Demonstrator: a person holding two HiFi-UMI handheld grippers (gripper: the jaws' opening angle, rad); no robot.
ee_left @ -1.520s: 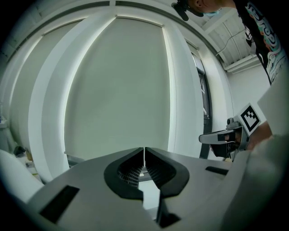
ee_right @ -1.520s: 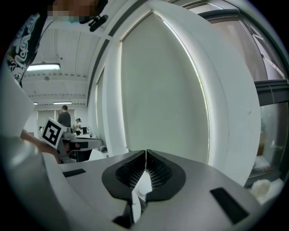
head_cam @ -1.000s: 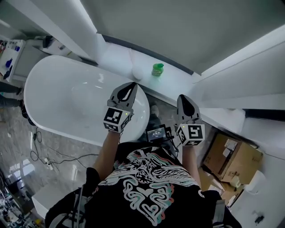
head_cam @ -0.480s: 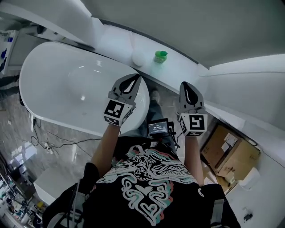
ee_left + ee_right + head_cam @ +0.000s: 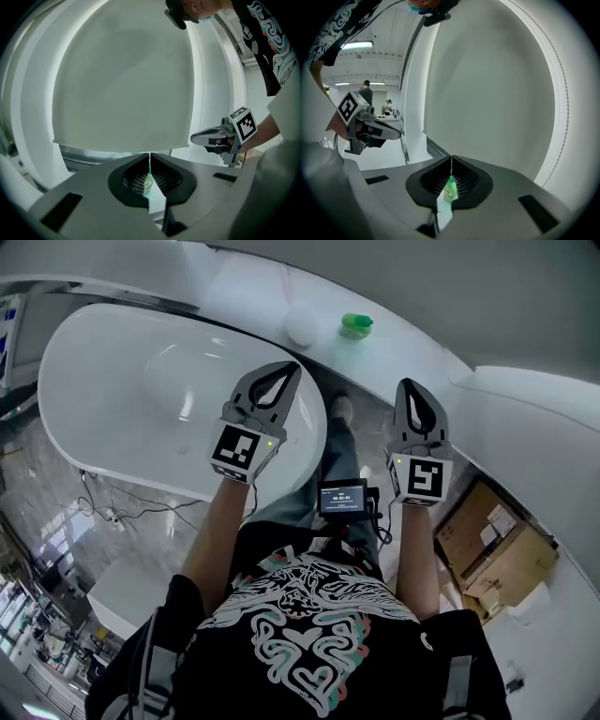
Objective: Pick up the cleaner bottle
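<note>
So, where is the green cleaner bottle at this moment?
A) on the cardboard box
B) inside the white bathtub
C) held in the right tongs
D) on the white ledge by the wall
D: the head view shows the green cleaner bottle standing on the white ledge, next to a white round thing.

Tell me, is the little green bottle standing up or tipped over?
Standing up: the small green plastic cleaner bottle rests cap-up on the white ledge.
</note>
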